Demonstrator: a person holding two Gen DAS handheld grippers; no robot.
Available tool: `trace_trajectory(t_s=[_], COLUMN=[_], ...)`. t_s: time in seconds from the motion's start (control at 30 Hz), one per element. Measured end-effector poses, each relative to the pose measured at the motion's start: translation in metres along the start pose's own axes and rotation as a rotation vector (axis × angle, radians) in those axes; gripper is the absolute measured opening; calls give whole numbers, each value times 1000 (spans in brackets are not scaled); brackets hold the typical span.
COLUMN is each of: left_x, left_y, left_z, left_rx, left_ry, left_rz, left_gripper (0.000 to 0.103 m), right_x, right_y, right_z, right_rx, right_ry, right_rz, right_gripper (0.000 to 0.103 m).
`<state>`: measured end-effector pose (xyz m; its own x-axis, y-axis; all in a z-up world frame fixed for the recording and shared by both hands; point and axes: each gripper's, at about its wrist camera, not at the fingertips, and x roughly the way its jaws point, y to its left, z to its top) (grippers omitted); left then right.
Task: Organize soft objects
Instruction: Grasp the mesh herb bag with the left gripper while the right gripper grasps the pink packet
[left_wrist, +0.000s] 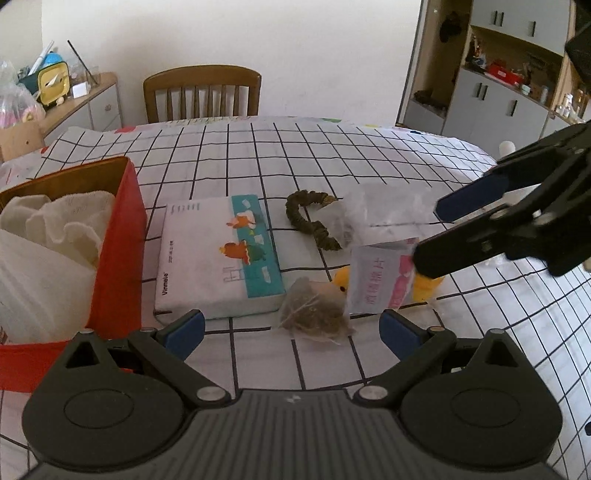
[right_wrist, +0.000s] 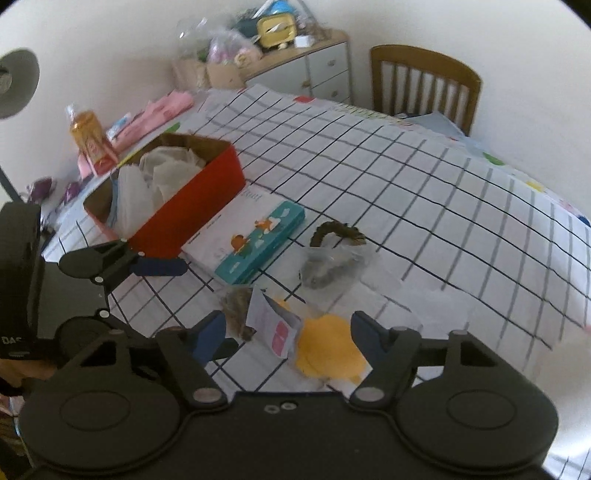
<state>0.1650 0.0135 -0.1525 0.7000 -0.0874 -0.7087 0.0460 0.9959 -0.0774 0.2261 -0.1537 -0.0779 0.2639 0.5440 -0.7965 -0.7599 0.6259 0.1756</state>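
Note:
A mesh pouch of dried herbs (left_wrist: 314, 317) lies on the checked tablecloth between the fingers of my open left gripper (left_wrist: 291, 328). Behind it sit a pink-and-white sachet (left_wrist: 380, 280) over a yellow soft toy (left_wrist: 343, 280), a dark scrunchie (left_wrist: 310, 221), a clear plastic bag (left_wrist: 384, 218) and a tissue pack (left_wrist: 221, 258). My right gripper (right_wrist: 288, 332) straddles the sachet (right_wrist: 273, 328) and yellow toy (right_wrist: 328, 350); its pads stand apart from both. The red box (left_wrist: 118, 243) at left holds white cloths (left_wrist: 66, 221).
A wooden chair (left_wrist: 202, 94) stands at the table's far side, a dresser (left_wrist: 88, 107) at left, shelving (left_wrist: 498, 88) at right. In the right wrist view an orange bottle (right_wrist: 90, 142) and pink packets (right_wrist: 159, 110) lie beyond the red box (right_wrist: 184, 218).

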Motion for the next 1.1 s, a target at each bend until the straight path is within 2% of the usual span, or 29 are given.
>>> trace_trajectory(t_s=[0.13,0.2,0.27,0.43,0.6,0.67,0.8,0.9,0.93,1.1], left_x=[4,6,8,8,7,7,5,6,6,3], left_y=[-1,-1,-1,-1,-4,-4,0,3,4,4], left_z=[0,-1,-1,-1,-2,-2,-2,-1,-1,0], left_rx=[-2,-7,-10,-4,6,0,-20,-35,-38,-40], left_ry=[1,8,13,3,-2,-2,-2,3,3,-10], left_rz=[0,-2,-1,-12,-39,-46,-62,-70,-74,-73], left_gripper=[98,90,76,61,42,34,31,24,18,13], right_x=[16,21,25,34,37,36,32,28,26,18], right_y=[0,0,1,6,9,9,13,20,22,32], right_z=[5,7,8,6,5,4,-1,-4,-6,-12], right_rx=[-28,-43,-54,-93,-109,-107,-116,-114,-108,-60], right_ry=[33,45,54,75,72,70,54,36,30,1], right_rz=[11,18,22,35,24,21,15,10,9,-27], right_gripper=[66,58,53,44,26,22,11,6,5,4])
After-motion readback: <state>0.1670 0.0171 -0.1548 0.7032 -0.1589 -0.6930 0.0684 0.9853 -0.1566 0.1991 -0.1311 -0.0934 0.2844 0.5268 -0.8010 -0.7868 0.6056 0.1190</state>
